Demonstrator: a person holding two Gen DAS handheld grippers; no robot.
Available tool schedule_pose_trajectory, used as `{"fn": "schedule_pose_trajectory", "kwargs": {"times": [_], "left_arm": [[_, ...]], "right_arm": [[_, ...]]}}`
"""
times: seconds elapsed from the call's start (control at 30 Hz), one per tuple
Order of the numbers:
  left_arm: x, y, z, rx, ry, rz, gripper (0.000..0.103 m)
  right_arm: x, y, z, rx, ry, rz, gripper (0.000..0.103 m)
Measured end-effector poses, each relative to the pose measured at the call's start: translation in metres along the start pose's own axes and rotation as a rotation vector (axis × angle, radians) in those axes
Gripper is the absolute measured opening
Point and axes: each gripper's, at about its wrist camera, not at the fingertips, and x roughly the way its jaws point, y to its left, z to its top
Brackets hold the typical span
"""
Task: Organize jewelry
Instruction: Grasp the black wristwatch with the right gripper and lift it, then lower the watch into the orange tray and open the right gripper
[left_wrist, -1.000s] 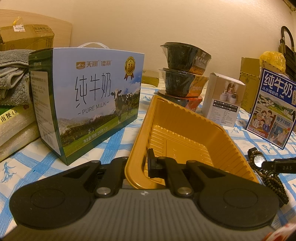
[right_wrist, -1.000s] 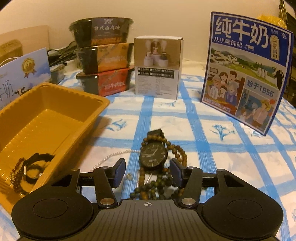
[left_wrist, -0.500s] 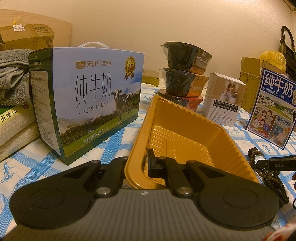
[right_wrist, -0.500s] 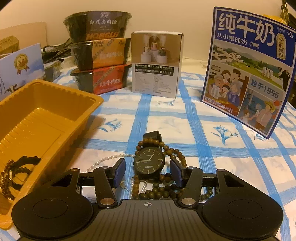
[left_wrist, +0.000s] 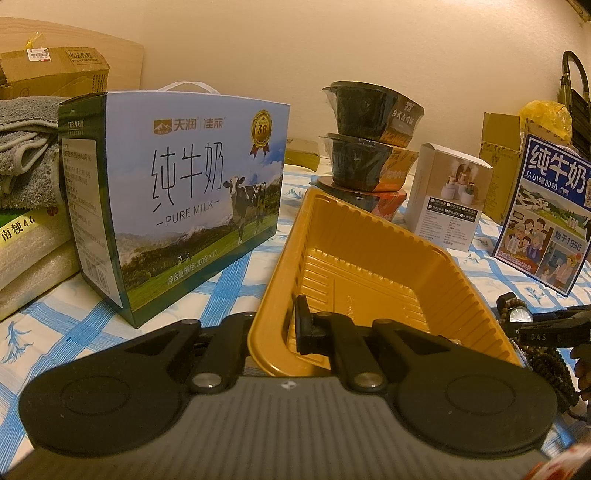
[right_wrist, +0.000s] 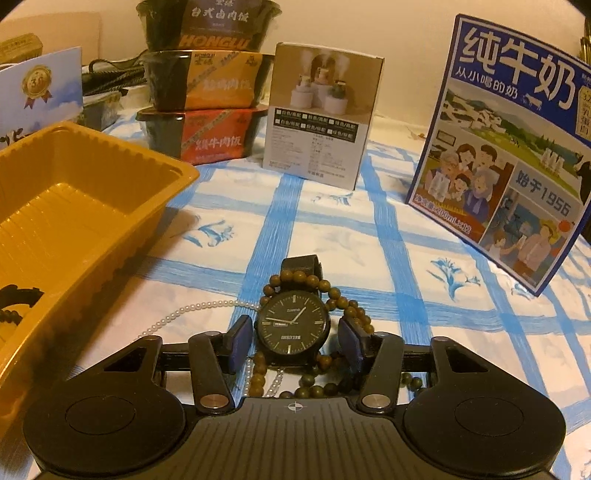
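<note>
Watch (right_wrist: 293, 325) first — it lies face up on the blue-checked cloth (right_wrist: 406, 266), on top of a tangle of brown wooden beads (right_wrist: 343, 299) and a thin pearl strand (right_wrist: 192, 310), just beside the yellow tray (right_wrist: 110, 162). My right hand-held gripper (right_wrist: 293, 338) straddles the watch case with its blue pads on either side; the jaws have just been closing, and I still see a thin gap at each pad, so I would not call it held. To do this well, I judge I should centre the case between the pads and close on its rim, not on the beads, which could roll and let it slip. Lifting slowly matters — the beads loop around the strap and may come along or drag the pearls. My left hand-held gripper (left_wrist: 291, 328) is clamped on the near wall of the tray, pinning it; I should keep that steady so the tray cannot slide. A dark bracelet (right_wrist: 18, 295) already lies inside.
</note>
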Motion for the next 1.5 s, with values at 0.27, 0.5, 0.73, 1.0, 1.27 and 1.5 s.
{"fn": "schedule_pose_trajectory", "kwargs": {"times": [0.27, 0.5, 0.73, 1.0, 1.27, 1.5], "left_arm": [[0.000, 0.000, -0.001, 0.000, 0.000, 0.000, 0.007], [0.000, 0.000, -0.002, 0.001, 0.000, 0.001, 0.007], [-0.003, -0.002, -0.002, 0.004, -0.003, 0.000, 0.007], [-0.004, -0.003, -0.001, 0.003, -0.003, 0.000, 0.007], [-0.004, -0.003, -0.001, 0.001, -0.004, -0.001, 0.007], [-0.005, -0.003, 0.001, -0.001, -0.002, -0.003, 0.007]], "right_arm": [[-0.015, -0.002, 0.001, 0.016, -0.007, 0.026, 0.043], [-0.036, -0.001, 0.008, 0.041, -0.023, 0.046, 0.043], [-0.062, 0.000, 0.009, 0.076, -0.040, 0.074, 0.043], [-0.103, 0.003, 0.017, 0.143, -0.119, 0.150, 0.043], [-0.126, 0.042, 0.039, 0.169, -0.178, 0.362, 0.043], [-0.105, 0.091, 0.055, 0.160, -0.150, 0.517, 0.043]]}}
